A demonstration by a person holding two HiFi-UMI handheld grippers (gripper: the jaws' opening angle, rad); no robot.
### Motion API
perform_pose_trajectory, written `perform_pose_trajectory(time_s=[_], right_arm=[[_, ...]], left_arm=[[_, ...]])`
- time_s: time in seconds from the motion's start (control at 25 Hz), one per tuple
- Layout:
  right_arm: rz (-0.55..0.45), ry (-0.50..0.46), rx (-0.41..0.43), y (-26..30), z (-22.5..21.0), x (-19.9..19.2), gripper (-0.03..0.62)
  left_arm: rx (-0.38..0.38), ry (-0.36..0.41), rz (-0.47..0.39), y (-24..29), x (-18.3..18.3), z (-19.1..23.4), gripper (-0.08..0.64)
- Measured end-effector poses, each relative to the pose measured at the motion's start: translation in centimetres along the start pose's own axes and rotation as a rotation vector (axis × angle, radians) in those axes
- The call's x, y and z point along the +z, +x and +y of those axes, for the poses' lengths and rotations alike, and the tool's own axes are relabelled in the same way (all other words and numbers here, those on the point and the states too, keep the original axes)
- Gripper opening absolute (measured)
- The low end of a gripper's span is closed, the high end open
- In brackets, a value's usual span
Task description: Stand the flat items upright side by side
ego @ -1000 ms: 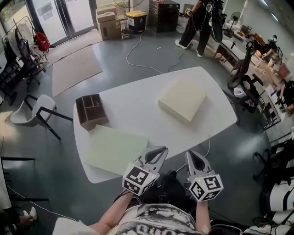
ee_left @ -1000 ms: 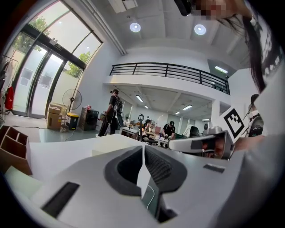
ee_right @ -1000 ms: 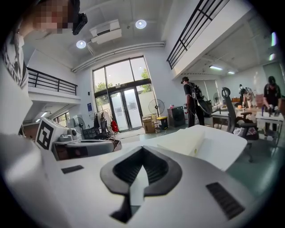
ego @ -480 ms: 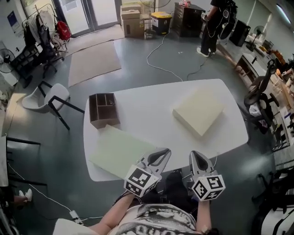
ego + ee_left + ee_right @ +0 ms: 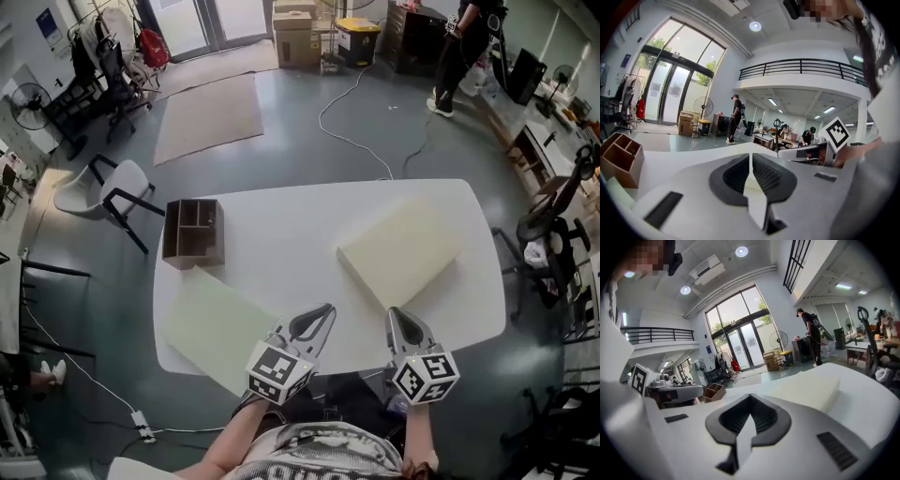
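Two flat items lie on the white table (image 5: 281, 234). A thin pale green slab (image 5: 214, 323) rests at the near left, its corner over the table's edge. A thicker cream slab (image 5: 398, 251) lies flat at the right and shows beyond the jaws in the right gripper view (image 5: 806, 389). My left gripper (image 5: 325, 310) hovers shut and empty at the near edge, just right of the green slab. My right gripper (image 5: 395, 315) is shut and empty too, just below the cream slab. Neither gripper touches a slab.
A brown wooden organizer (image 5: 193, 232) with compartments stands at the table's far left corner, also seen in the left gripper view (image 5: 619, 159). A white chair (image 5: 103, 192) stands left of the table. A person (image 5: 459, 47), boxes and a cable (image 5: 352, 122) are beyond the table.
The view has shifted so the table sits squarer and nearer. Both shut grippers have advanced toward the table's near edge. The slabs and organizer have not moved on the table.
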State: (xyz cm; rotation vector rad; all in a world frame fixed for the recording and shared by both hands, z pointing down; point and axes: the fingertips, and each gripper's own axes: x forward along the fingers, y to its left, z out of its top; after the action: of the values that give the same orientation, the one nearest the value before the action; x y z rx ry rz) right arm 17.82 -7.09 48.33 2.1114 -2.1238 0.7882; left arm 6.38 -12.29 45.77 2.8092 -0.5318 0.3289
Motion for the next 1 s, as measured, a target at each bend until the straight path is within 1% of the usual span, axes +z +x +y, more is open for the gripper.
perform_pose_trajectory(time_s=[0.16,0.36,0.56,0.64,0.84,0.92,1.0], right_arm=[[0.018,0.019,0.018,0.9,-4.8,1.1,-0.002],[0.027,0.082,0.011,1.6,-10.3,1.5,0.000],[0.042,0.209,-0.015,2.0,-16.0,0.7,0.039],[0.058,0.248,-0.033,2.2,-18.3,0.2,0.063],[0.084,0.291,-0.079,3.4,-23.8,-0.5,0.159],[0.084,0.342,-0.087,4.1,-26.0,-0.7,0.207],[0.077,0.413,-0.090,5.0,-27.9,-0.6,0.250]], left_arm=[[0.025,0.039,0.030,3.7,0.4,-1.3,0.023],[0.045,0.005,0.061,6.8,-0.4,-2.6,0.023],[0.079,-0.039,0.086,8.6,-1.5,-2.6,0.023],[0.086,-0.053,0.093,8.9,-1.8,-2.6,0.023],[0.115,-0.079,0.113,9.9,-3.2,-1.7,0.023],[0.125,-0.096,0.129,10.4,-3.9,-1.2,0.023],[0.131,-0.114,0.141,11.1,-4.5,-0.6,0.031]])
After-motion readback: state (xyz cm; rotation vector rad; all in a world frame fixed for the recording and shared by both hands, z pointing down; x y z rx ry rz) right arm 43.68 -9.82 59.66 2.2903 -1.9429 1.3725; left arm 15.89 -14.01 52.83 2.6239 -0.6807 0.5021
